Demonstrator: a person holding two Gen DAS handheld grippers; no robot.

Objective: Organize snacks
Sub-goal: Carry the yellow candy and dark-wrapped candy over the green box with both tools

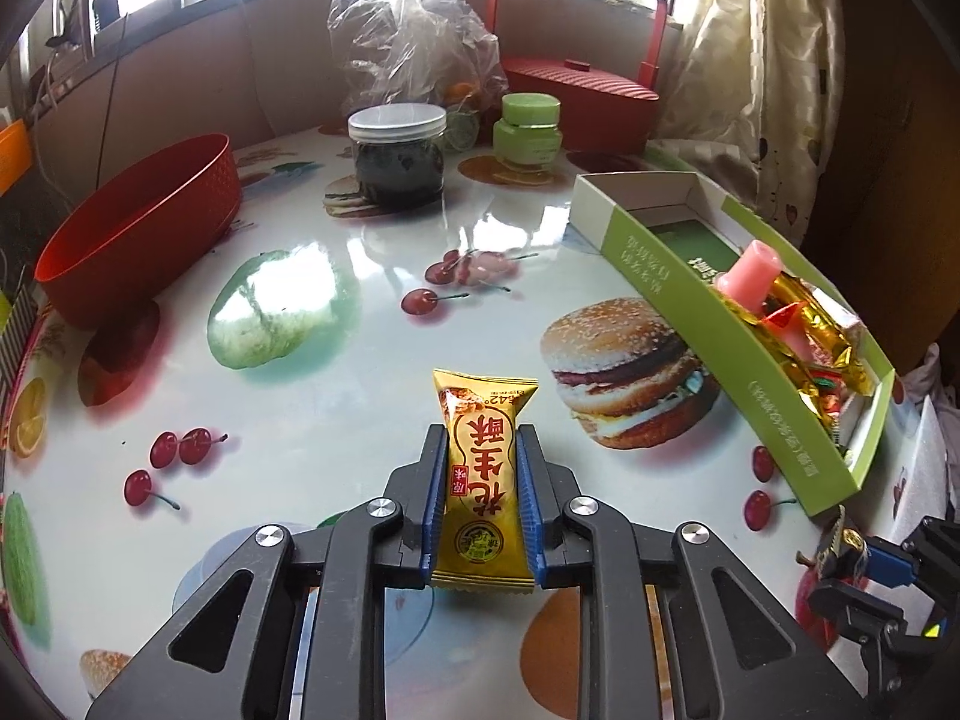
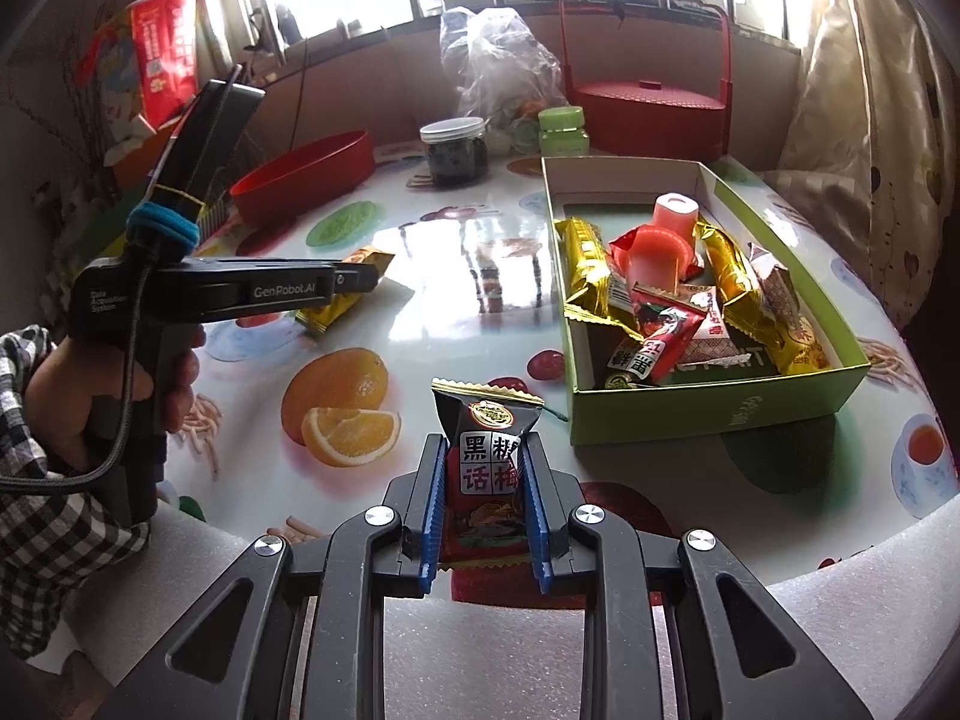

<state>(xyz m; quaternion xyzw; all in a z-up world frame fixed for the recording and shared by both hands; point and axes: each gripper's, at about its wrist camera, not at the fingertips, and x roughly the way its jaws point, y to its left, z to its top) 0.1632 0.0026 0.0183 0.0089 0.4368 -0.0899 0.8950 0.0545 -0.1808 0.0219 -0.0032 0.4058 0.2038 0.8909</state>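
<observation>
Snacks were half sorted at this point. The left gripper (image 1: 483, 468) was clamped on a yellow peanut-crisp packet (image 1: 483, 483), blue pads squeezing both long sides, packet sitting just over the glossy fruit-print table (image 1: 336, 408). The right gripper (image 2: 485, 480) had its jaws pinched on a dark plum-candy packet (image 2: 486, 450), also near the table's front edge. The green cardboard box (image 2: 720, 420) sat to the right of both, already holding a pile of gold and red wrappers plus a pink jelly cup (image 2: 675, 213). Further back stood a red bowl (image 1: 138, 234), a dark jar with a clear lid (image 1: 398, 156), a small green jar (image 1: 528, 129) and a red lidded basket (image 1: 579, 96).
</observation>
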